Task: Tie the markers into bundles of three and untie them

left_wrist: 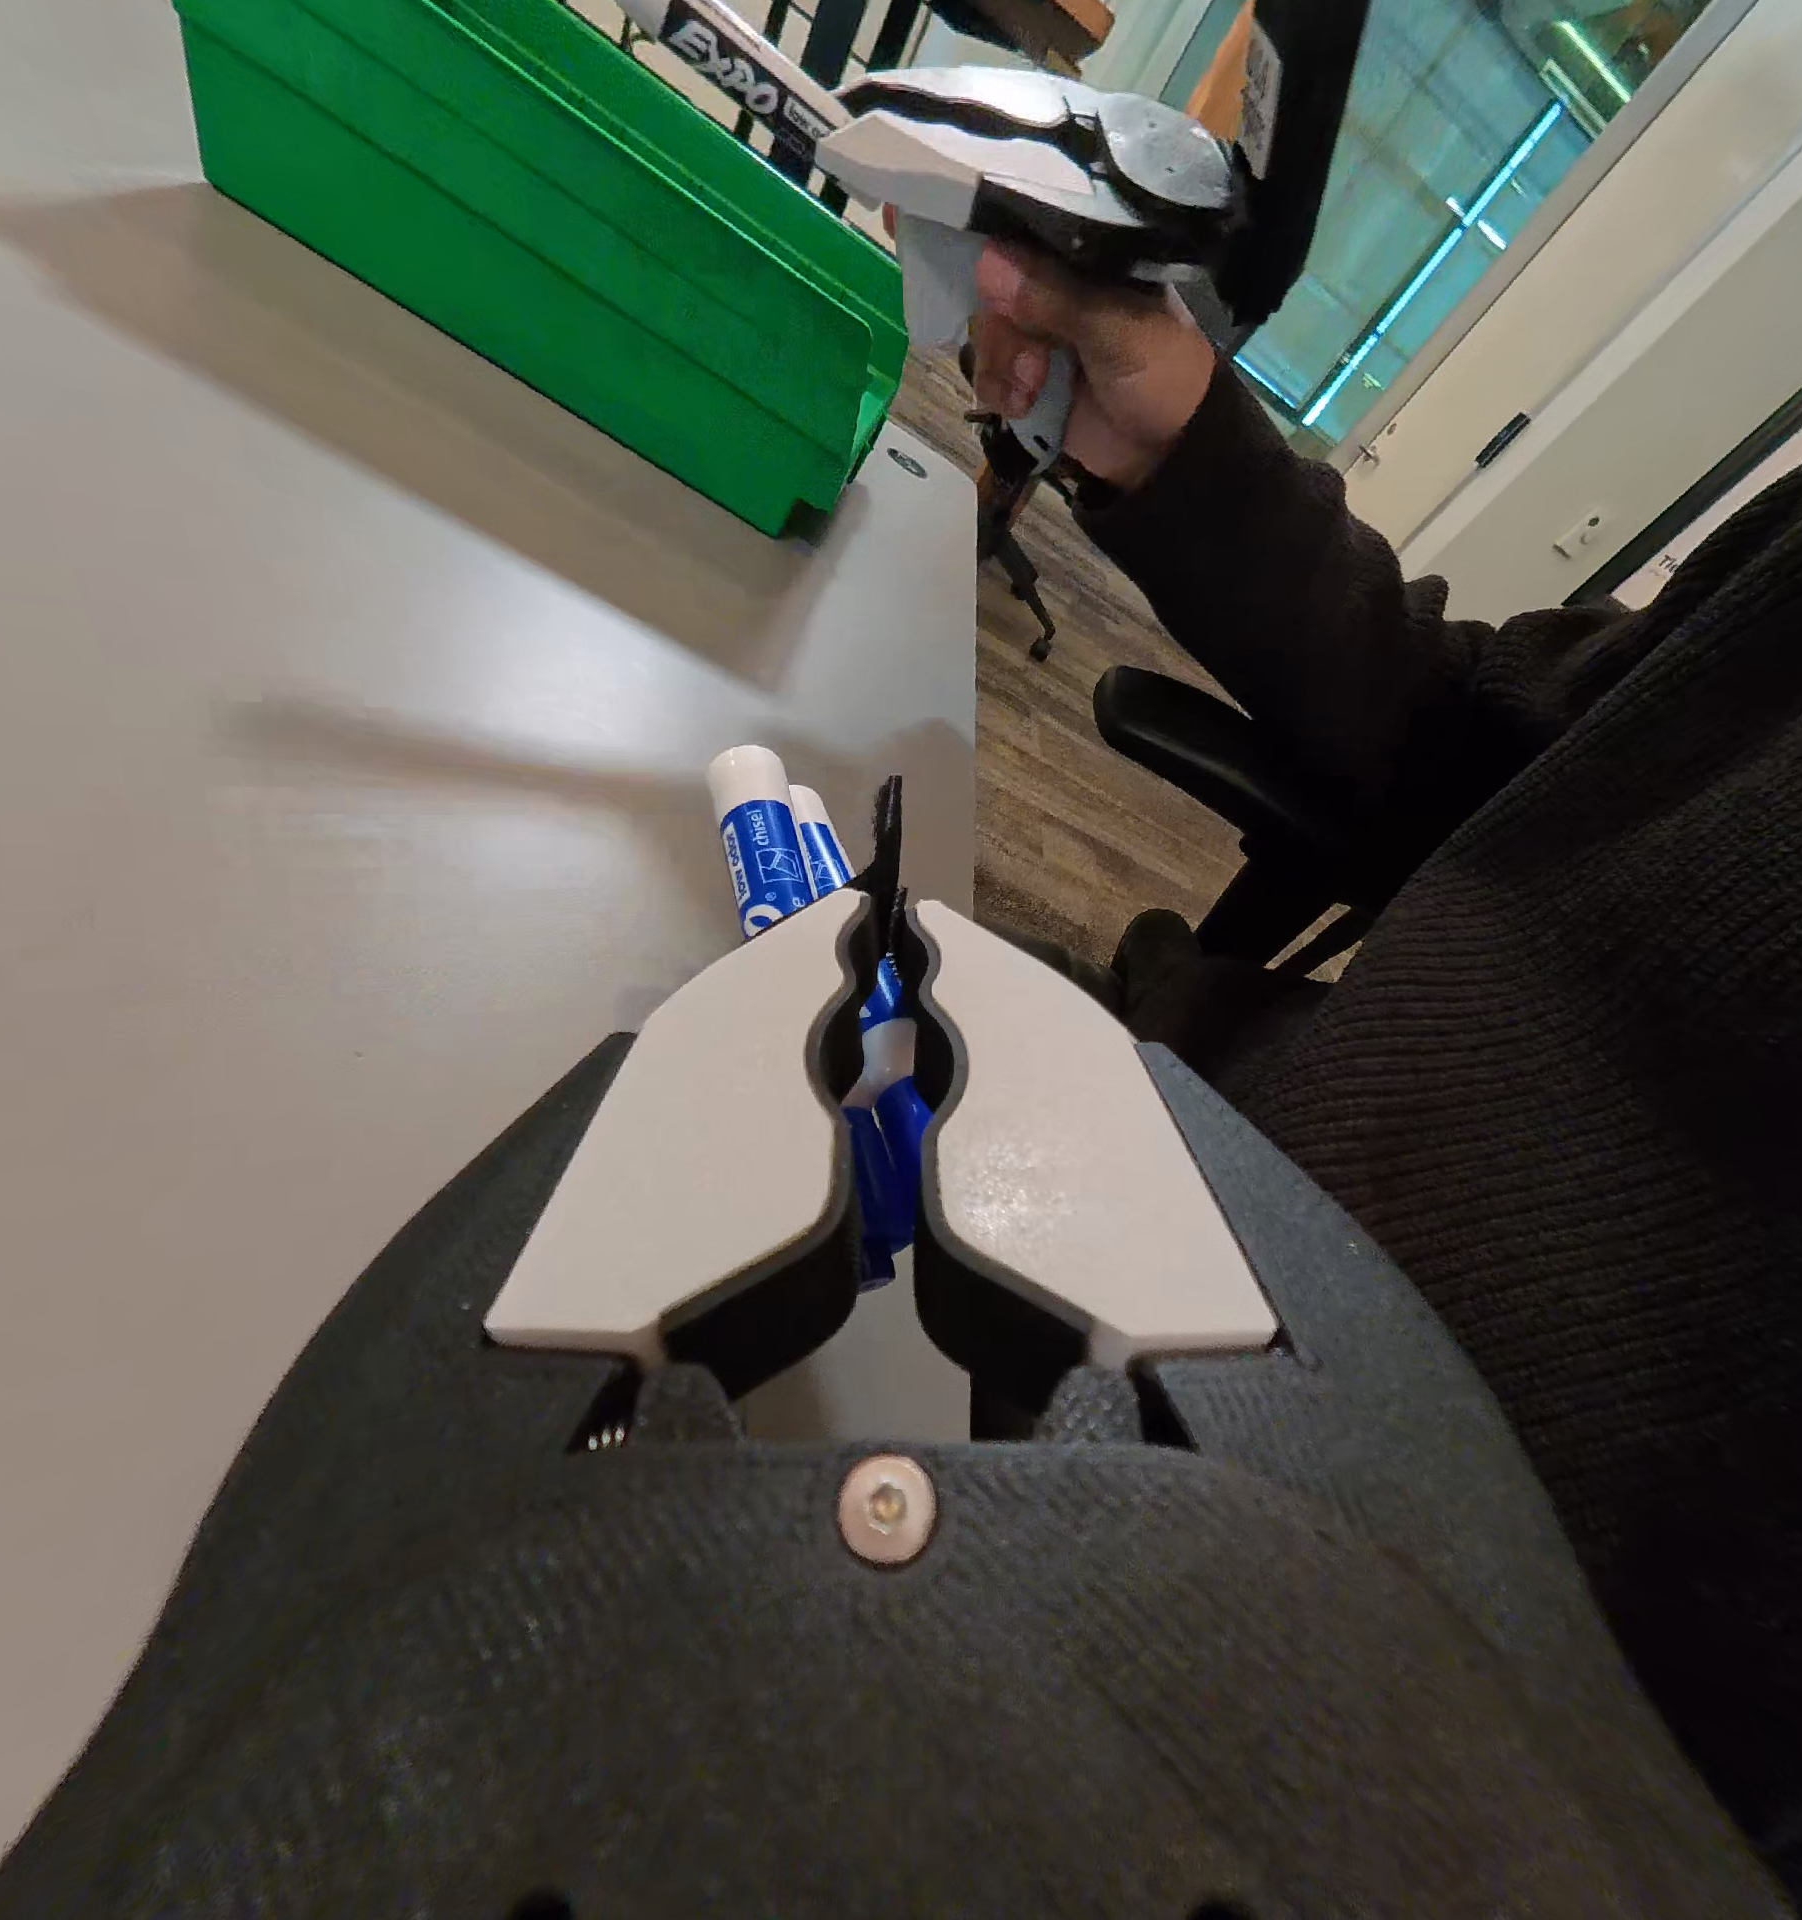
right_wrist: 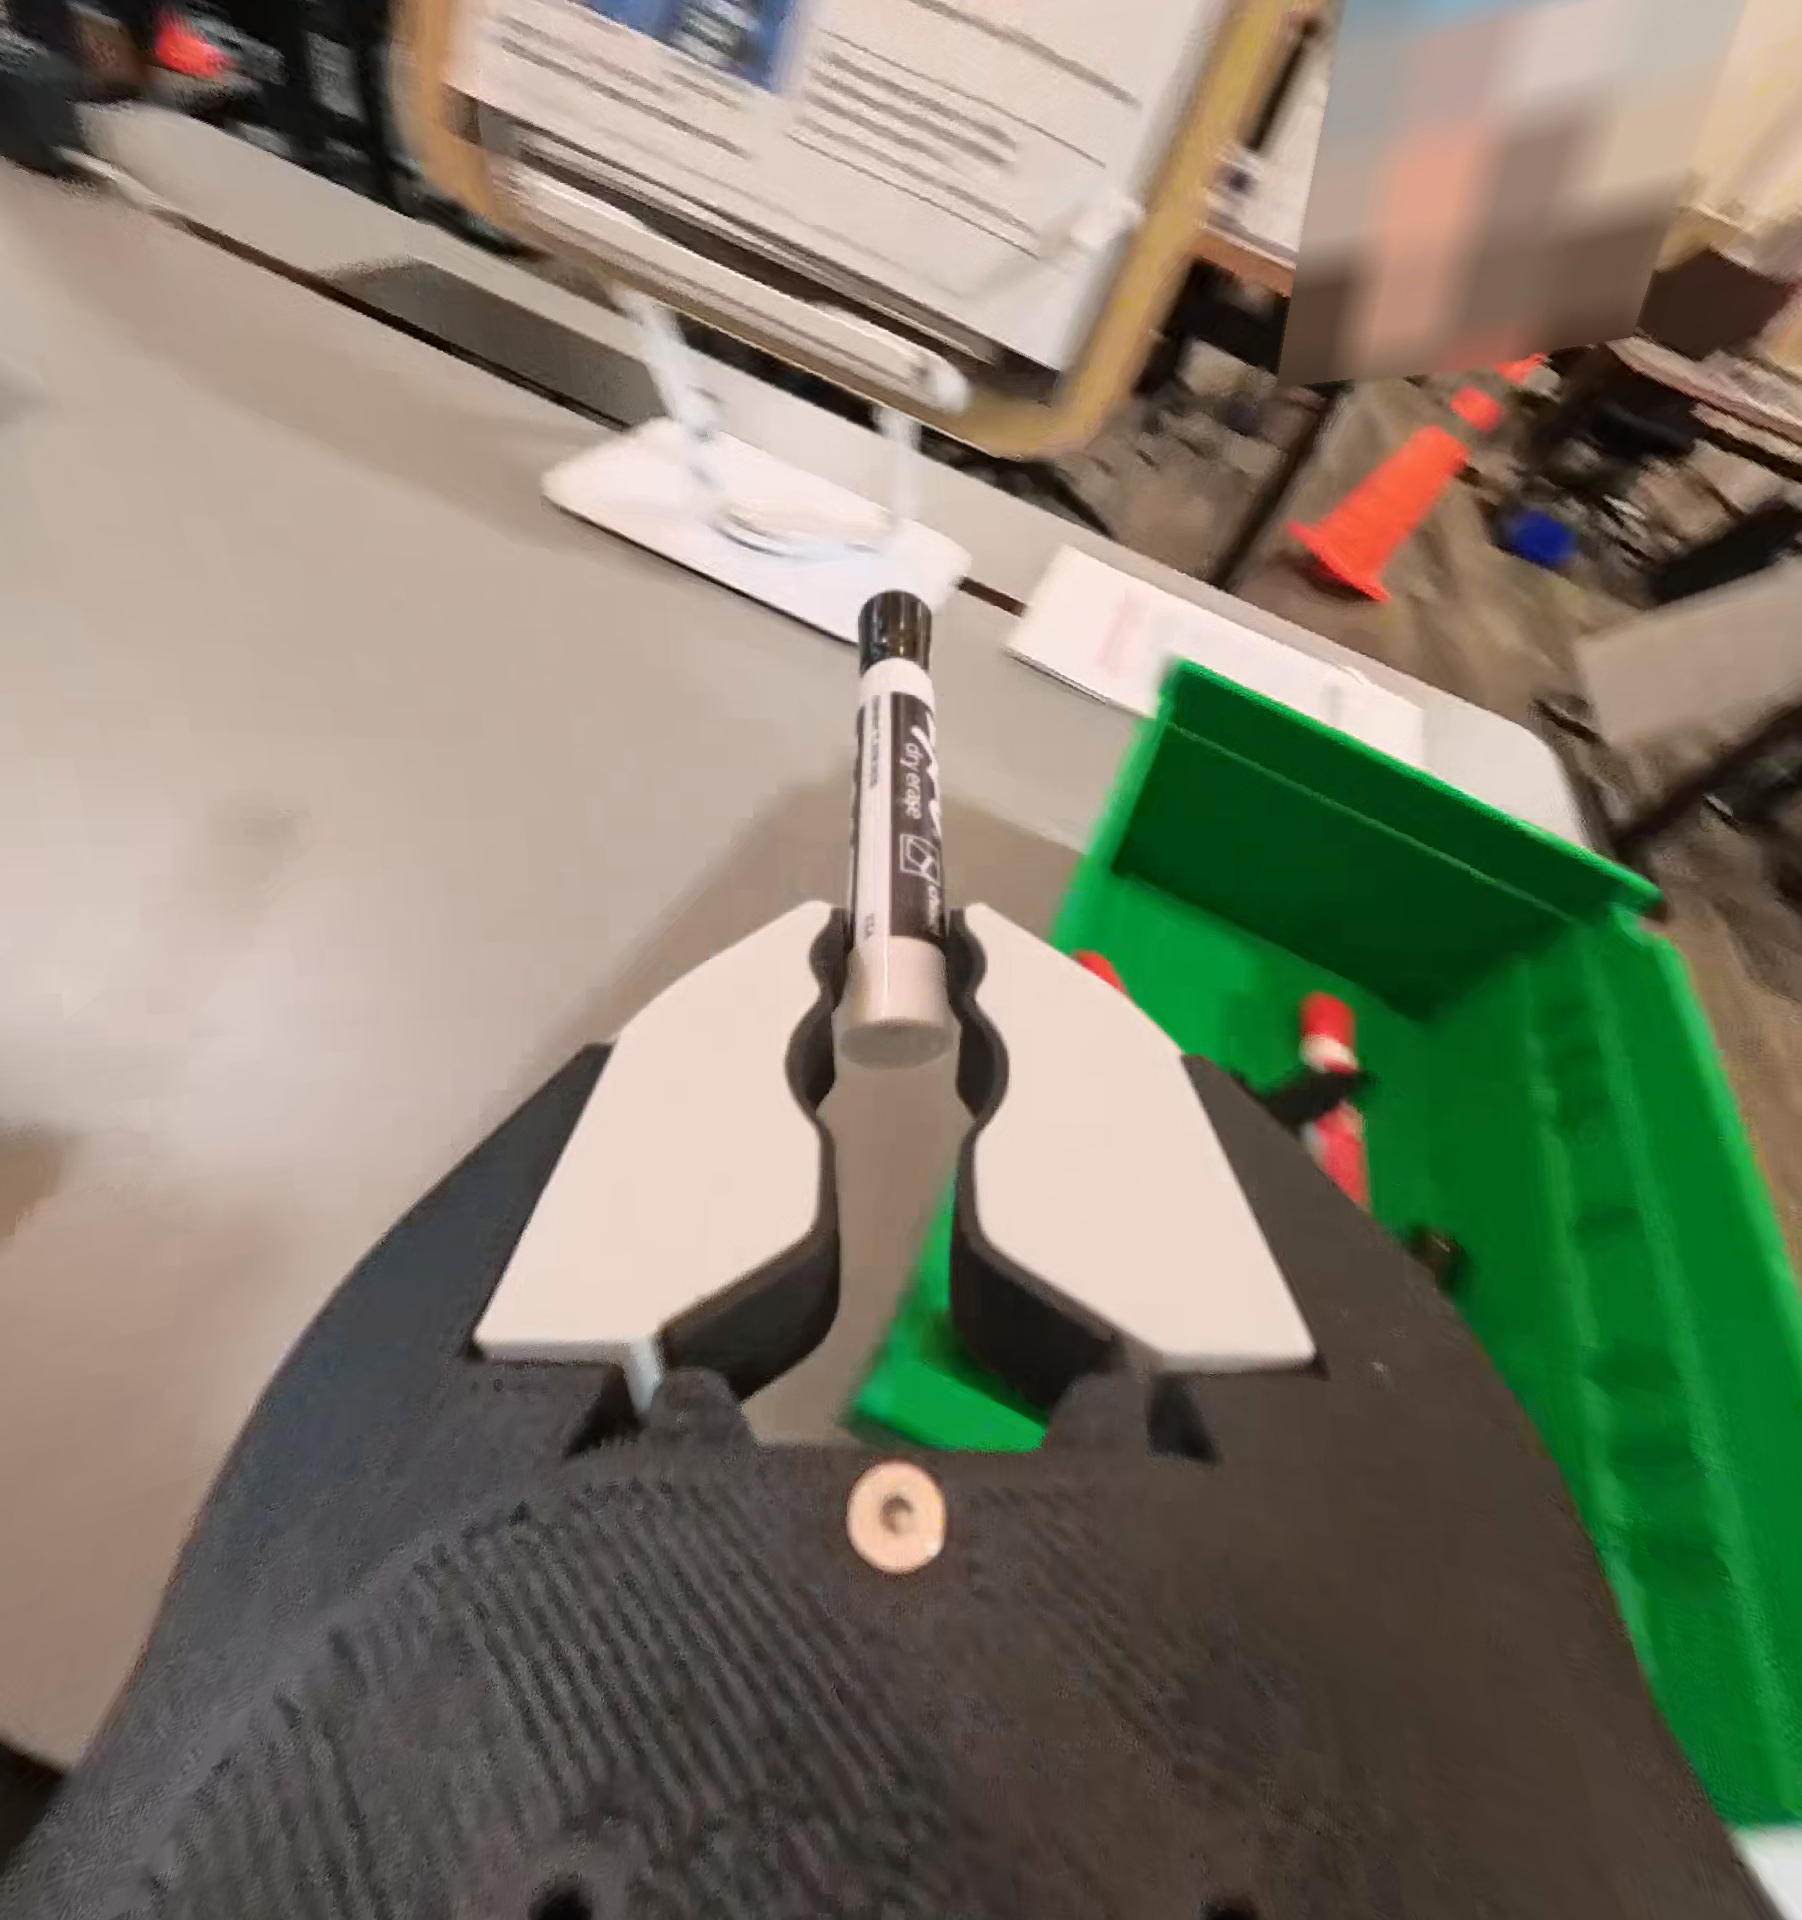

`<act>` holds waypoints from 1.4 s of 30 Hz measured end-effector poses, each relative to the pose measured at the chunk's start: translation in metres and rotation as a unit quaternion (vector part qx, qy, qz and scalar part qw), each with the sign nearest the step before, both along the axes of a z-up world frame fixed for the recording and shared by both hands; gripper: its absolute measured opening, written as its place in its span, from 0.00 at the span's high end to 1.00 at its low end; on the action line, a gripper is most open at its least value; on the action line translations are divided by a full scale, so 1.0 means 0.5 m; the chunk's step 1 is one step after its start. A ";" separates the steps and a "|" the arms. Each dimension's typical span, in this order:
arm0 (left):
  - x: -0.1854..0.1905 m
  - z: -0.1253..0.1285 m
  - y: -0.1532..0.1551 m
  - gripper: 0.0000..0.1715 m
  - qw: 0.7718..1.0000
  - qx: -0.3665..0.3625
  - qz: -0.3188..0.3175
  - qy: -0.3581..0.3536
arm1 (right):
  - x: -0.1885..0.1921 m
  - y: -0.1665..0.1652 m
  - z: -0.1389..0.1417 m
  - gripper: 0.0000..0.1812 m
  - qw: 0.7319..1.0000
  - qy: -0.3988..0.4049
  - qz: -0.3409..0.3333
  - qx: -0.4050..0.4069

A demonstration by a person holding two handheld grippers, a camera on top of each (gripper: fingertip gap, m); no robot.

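**Both tools closed, one on a black marker, one at a blue pair**

Closest to me is the dark body of my left tool point(left_wrist: 892, 914), its pale fingers drawn almost together. Between their tips stands a thin black strip point(left_wrist: 889, 831), pinched there. It looks like a strap around the two blue markers point(left_wrist: 762, 831), though I cannot tell for sure. The markers lie just under and ahead of the tips, low over the grey surface point(left_wrist: 253, 727) near its edge, caps toward me.

My right tool point(right_wrist: 892, 925) is closed around the white barrel of a black marker point(right_wrist: 892, 790), which points straight ahead of the fingers, its flat end toward me and its cap away. Just to its right and below sits the green bin point(right_wrist: 1499, 935), with red markers point(right_wrist: 1328, 1039) lying in it.

From the left tool's side, my right hand point(left_wrist: 1094, 364) grips its handle up ahead, raised above the surface beside the bin's near end, the dark sleeve running back toward me.
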State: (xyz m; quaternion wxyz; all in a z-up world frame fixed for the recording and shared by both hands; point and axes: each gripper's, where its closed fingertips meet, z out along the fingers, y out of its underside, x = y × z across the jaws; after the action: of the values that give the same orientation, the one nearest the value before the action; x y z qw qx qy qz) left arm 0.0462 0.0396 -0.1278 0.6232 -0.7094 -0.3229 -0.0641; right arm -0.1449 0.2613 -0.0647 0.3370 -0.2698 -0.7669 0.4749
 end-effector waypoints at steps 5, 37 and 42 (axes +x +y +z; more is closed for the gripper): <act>0.003 0.002 0.007 0.98 1.000 -0.001 -0.002 0.002 | -0.073 0.172 -0.063 0.89 0.990 -0.050 -0.130 -0.003; 0.009 0.004 0.028 0.98 1.000 0.007 -0.015 -0.009 | -0.044 0.318 -0.164 1.00 0.957 -0.177 -0.210 0.092; 0.009 0.004 0.029 0.98 1.000 0.006 -0.014 -0.008 | -0.034 0.248 -0.092 0.97 0.983 -0.102 -0.138 0.064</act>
State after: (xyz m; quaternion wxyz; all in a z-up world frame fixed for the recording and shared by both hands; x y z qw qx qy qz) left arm 0.0505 0.0539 -0.1260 0.6241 -0.7094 -0.3175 -0.0800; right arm -0.1621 0.3851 -0.1107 0.3358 -0.3974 -0.7816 0.3439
